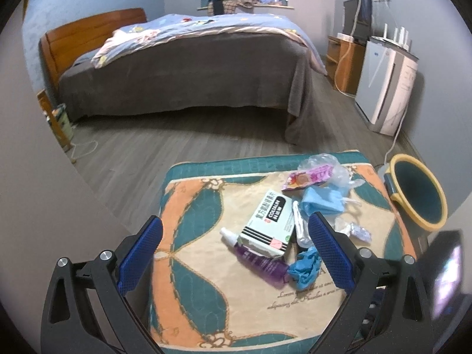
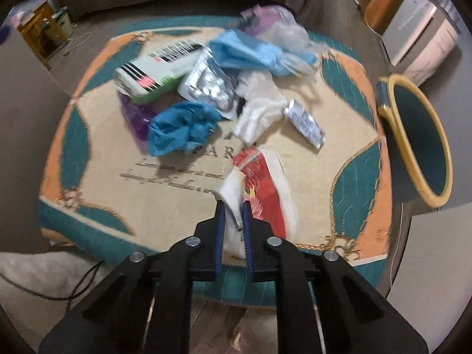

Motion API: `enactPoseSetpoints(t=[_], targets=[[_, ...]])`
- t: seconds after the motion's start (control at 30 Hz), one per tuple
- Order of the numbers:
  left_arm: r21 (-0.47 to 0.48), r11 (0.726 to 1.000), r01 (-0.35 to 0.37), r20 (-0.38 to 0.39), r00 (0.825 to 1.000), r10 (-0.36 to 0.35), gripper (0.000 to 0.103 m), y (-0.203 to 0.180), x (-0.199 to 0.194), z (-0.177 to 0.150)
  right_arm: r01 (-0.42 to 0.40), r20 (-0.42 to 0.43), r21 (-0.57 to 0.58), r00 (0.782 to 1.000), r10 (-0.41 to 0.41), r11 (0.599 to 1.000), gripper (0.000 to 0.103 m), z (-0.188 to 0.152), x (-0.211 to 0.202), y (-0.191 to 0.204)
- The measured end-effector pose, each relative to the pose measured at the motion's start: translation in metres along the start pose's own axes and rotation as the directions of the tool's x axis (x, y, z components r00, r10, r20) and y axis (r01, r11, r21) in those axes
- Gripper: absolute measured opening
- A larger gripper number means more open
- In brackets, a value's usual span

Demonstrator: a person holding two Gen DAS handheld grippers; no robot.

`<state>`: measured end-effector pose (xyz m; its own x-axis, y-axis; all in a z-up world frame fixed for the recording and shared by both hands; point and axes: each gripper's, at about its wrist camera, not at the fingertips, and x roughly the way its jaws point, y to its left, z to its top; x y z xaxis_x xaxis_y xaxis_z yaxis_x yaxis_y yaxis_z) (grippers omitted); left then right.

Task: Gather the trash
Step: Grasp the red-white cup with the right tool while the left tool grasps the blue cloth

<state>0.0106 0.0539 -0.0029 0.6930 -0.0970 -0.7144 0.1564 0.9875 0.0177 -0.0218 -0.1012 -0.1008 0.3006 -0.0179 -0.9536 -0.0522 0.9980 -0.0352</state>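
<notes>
Teal, orange and cream quilted cloth (image 2: 348,135) covers the low table filling the middle of both views. At the right edge stands a bin (image 2: 421,135) with a yellow rim and teal inside, just beside the table.

Trash lies heaped in the upper middle of the right wrist view: a white carton (image 2: 153,70), crumpled blue material (image 2: 180,126), a purple tube (image 2: 134,118), a foil packet (image 2: 305,122).

Lower centre, the right gripper (image 2: 234,206) is pinched narrow on a white corner of a red and white wrapper (image 2: 265,185). I judge the hold shallow; the wrapper could slide free while being carried to the bin, or snag the cloth.

In the left wrist view the left gripper (image 1: 236,253) hangs spread wide, holding nothing, above the carton.

The carton reads "COLTALIN". Cloth lettering shows "PAR"; the script beneath is too blurred to read.
</notes>
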Motion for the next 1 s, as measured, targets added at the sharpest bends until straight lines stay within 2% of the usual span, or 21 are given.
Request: enactPoseSetpoints(t=[0.17,0.27,0.43,0.5,0.57,0.7,0.8,0.87,0.93,1.0], targets=[[-0.041,0.999,-0.022,-0.021,1.000,0.021,0.098,0.009,0.011,0.003,-0.055,0.079,-0.005,0.995,0.055,0.998,0.011,0.031,-0.045,-0.020],[-0.029,0.999,-0.037,-0.042,0.998,0.036,0.098,0.009,0.023,0.003,-0.062,0.147,-0.004,0.987,0.062,0.998,0.011,0.056,-0.065,-0.039],[0.019,1.000,-0.023,-0.099,0.995,0.025,0.098,-0.001,0.048,-0.001,-0.061,0.222,0.065,0.974,0.045,0.996,0.011,0.085,-0.069,-0.078],[0.031,1.000,0.005,-0.119,0.993,-0.002,0.098,-0.007,0.056,-0.006,-0.080,0.233,0.098,0.971,0.055,0.992,0.011,0.088,-0.060,-0.089],[0.068,0.996,0.065,-0.147,0.988,-0.055,0.098,-0.022,0.065,-0.014,-0.086,0.211,0.121,0.976,0.059,0.989,0.011,0.090,-0.047,-0.096],[0.210,0.966,0.151,-0.199,0.974,-0.109,0.095,-0.065,0.077,-0.036,-0.065,0.196,0.112,0.980,0.042,0.992,0.011,0.099,-0.036,-0.106],[0.259,0.946,0.193,-0.254,0.959,-0.126,0.093,-0.089,0.090,-0.052,-0.082,0.181,0.128,0.982,0.058,0.988,0.011,0.099,-0.031,-0.113],[0.254,0.943,0.212,-0.297,0.946,-0.133,0.075,-0.095,0.100,-0.061,-0.092,0.175,0.126,0.982,0.069,0.988,0.011,0.099,-0.029,-0.114],[0.253,0.940,0.230,-0.342,0.930,-0.135,0.063,-0.100,0.111,-0.070,-0.094,0.179,0.116,0.981,0.072,0.989,0.011,0.099,-0.031,-0.113],[0.275,0.931,0.241,-0.368,0.921,-0.129,0.044,-0.105,0.116,-0.077,-0.099,0.181,0.113,0.980,0.077,0.989,0.011,0.098,-0.031,-0.114]])
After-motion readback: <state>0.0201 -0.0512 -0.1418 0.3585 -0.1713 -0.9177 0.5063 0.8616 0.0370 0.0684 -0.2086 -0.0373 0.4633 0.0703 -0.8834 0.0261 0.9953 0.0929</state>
